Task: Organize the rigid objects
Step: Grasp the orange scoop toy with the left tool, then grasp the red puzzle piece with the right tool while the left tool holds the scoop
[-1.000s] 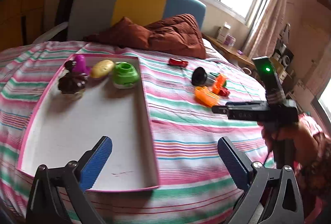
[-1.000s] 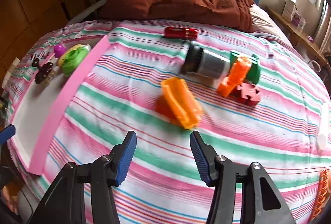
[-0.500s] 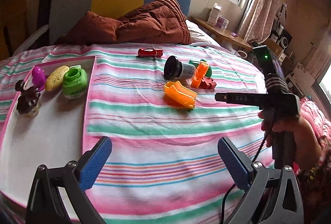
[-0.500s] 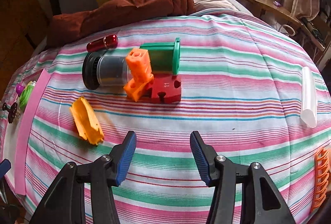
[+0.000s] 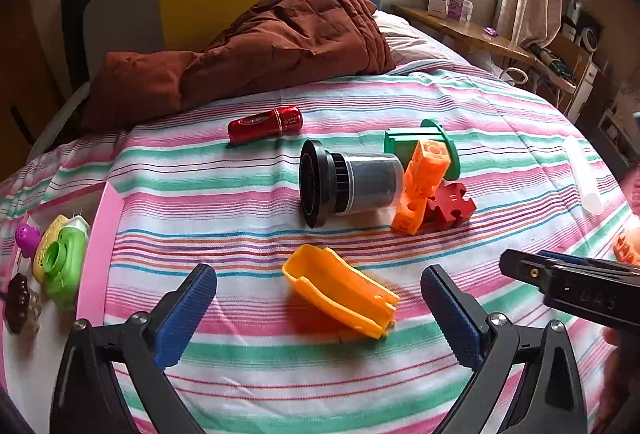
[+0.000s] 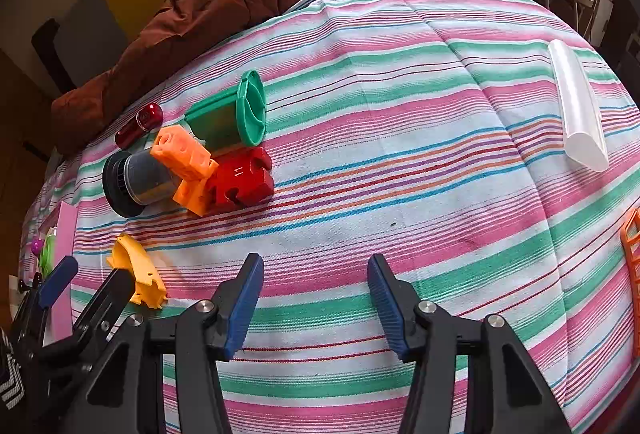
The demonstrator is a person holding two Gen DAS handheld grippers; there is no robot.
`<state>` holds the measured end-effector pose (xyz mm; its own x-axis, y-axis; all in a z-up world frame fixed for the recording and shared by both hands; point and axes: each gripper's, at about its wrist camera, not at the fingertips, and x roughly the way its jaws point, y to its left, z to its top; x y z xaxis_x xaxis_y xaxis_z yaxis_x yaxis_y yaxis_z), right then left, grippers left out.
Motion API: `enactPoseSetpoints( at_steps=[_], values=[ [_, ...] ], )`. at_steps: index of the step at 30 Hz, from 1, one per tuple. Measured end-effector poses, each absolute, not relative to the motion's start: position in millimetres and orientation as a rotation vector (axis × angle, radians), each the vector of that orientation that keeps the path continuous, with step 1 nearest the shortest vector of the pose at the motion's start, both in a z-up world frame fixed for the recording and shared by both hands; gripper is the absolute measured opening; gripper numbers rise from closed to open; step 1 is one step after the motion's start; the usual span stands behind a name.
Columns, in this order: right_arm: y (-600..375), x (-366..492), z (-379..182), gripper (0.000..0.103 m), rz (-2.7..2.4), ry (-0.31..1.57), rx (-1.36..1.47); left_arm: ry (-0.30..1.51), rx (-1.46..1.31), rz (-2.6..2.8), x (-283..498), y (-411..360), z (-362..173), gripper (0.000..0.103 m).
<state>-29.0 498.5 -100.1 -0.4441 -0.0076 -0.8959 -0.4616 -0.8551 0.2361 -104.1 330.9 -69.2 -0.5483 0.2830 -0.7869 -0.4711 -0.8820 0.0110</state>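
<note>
Left wrist view: the left gripper (image 5: 318, 308) has its jaws wide apart and holds nothing.
Left gripper's blue pads (image 5: 184, 318): one on each side of the yellow scoop toy (image 5: 340, 290), not touching it.
Yellow scoop toy: one, lying on its side on the striped bed cover (image 5: 248, 201), close in front of the left gripper.
Right wrist view: the right gripper (image 6: 316, 300) has its jaws partly apart with nothing between them, only striped cover.
Right gripper's place: over a bare patch of the bed, apart from all the toys.
Toy pile: a black and clear jar (image 5: 346, 181), an orange block stick (image 5: 424, 181), a red puzzle block (image 5: 452, 201) and a green cup (image 5: 420, 143) bunched together in the middle of the bed.
Jar: one, lying on its side.
Orange block stick: one, leaning on the jar and the red block.
Red puzzle block: one, with the number 11 on it.
Green cup: one, lying on its side behind the pile.
Red tube (image 5: 264, 123): one, alone, farther back near the brown blanket (image 5: 280, 41).
White tube (image 6: 576, 105): one, far off on the right side of the bed.
Pink tray (image 5: 98, 254): one, at the left edge of the bed.
Toys in the tray: four that I can count, purple, yellow, green and dark brown.
</note>
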Motion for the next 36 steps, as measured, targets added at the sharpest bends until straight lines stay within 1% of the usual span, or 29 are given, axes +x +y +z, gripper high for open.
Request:
enactPoseSetpoints(
  at_steps=[1, 3, 5, 7, 11, 15, 16, 18, 20, 23, 24, 25, 26, 27, 28, 30, 31, 32, 33, 36],
  values=[
    [498.0, -28.7, -99.7, 0.055, 2.366, 0.655, -1.469, 0.309, -1.182, 2.412, -107.0, 330.0, -73.0, 0.098],
    [496.9, -29.1, -99.3, 0.055, 2.37, 0.639, -1.471, 0.248, -1.203, 2.376, -109.0, 319.2, -79.9, 0.085],
    [497.2, -28.4, -98.5, 0.055, 2.375, 0.637, -1.475, 0.167, -1.236, 2.361, -106.6, 302.2, -86.9, 0.081],
    [497.1, -29.1, -97.3, 0.055, 2.386, 0.639, -1.477, 0.102, -1.219, 2.374, -100.0, 283.5, -90.9, 0.08],
    [495.5, -27.1, -94.6, 0.055, 2.4, 0.62, -1.474, 0.021, -1.188, 2.403, -90.0, 256.5, -87.1, 0.08],
    [492.7, -29.6, -97.1, 0.055, 2.393, 0.606, -1.482, -0.004, -1.185, 2.394, -91.2, 250.5, -85.4, 0.081],
    [492.5, -31.0, -97.6, 0.055, 2.392, 0.605, -1.482, 0.003, -1.171, 2.387, -90.9, 253.2, -84.0, 0.082],
    [493.3, -29.8, -97.5, 0.055, 2.388, 0.603, -1.478, 0.029, -1.132, 2.377, -89.8, 262.1, -79.2, 0.09],
    [495.1, -29.3, -97.4, 0.055, 2.384, 0.605, -1.473, 0.075, -1.085, 2.376, -88.1, 274.6, -74.7, 0.092],
    [498.2, -30.4, -97.6, 0.055, 2.383, 0.616, -1.461, 0.142, -1.047, 2.345, -91.8, 293.9, -73.7, 0.091],
    [499.1, -30.2, -97.5, 0.055, 2.386, 0.627, -1.457, 0.162, -1.051, 2.331, -94.2, 298.8, -75.5, 0.088],
    [499.5, -30.3, -97.6, 0.055, 2.392, 0.64, -1.454, 0.183, -1.061, 2.322, -96.8, 302.7, -77.9, 0.083],
    [499.6, -30.2, -97.3, 0.055, 2.398, 0.652, -1.45, 0.201, -1.077, 2.309, -99.7, 305.5, -80.9, 0.069],
    [499.2, -30.3, -96.9, 0.055, 2.404, 0.657, -1.448, 0.213, -1.098, 2.293, -102.1, 307.4, -84.7, 0.056],
    [498.2, -31.4, -96.8, 0.055, 2.408, 0.656, -1.447, 0.217, -1.12, 2.278, -104.1, 307.6, -88.4, 0.052],
    [496.7, -32.1, -96.1, 0.055, 2.415, 0.65, -1.444, 0.208, -1.128, 2.278, -104.3, 303.4, -91.8, 0.04],
    [496.0, -32.8, -96.3, 0.055, 2.418, 0.649, -1.444, 0.197, -1.124, 2.273, -103.7, 300.2, -91.0, 0.036],
    [495.5, -33.0, -96.3, 0.055, 2.421, 0.65, -1.445, 0.191, -1.124, 2.263, -102.9, 297.2, -91.5, 0.029],
    [495.0, -33.8, -96.5, 0.055, 2.423, 0.652, -1.445, 0.189, -1.121, 2.259, -101.4, 293.2, -92.1, 0.026],
    [494.3, -32.4, -94.9, 0.055, 2.434, 0.655, -1.435, 0.196, -1.092, 2.271, -91.6, 280.9, -92.2, 0.025]
  ],
)
